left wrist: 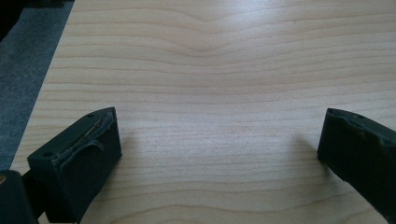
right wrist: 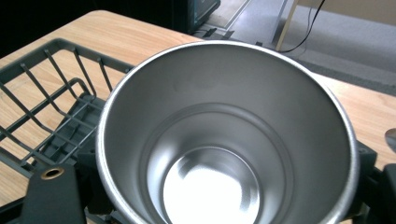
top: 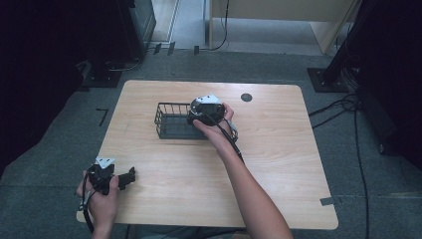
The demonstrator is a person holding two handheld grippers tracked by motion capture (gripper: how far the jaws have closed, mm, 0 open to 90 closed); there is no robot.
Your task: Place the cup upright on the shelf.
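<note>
Right gripper view: steel cup (right wrist: 224, 140) clamped upright in right hand-held gripper (top: 205, 110) at wire basket's (top: 171, 121) right end, likely for placing inside. Left hand-held gripper (top: 130, 176) wide open, empty, parked well clear of basket on counter (top: 278, 149).

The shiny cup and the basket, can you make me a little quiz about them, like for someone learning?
1. True or false: the metal cup is full of water.
2. Which gripper holds the cup: A) left gripper, B) right gripper?
3. Fill in: the left gripper's jaws rest wide apart above the bare ____ table.

Key:
1. False, it is empty inside.
2. B; its jaws sit on either side of the cup, at the wire basket.
3. Wooden.
</note>
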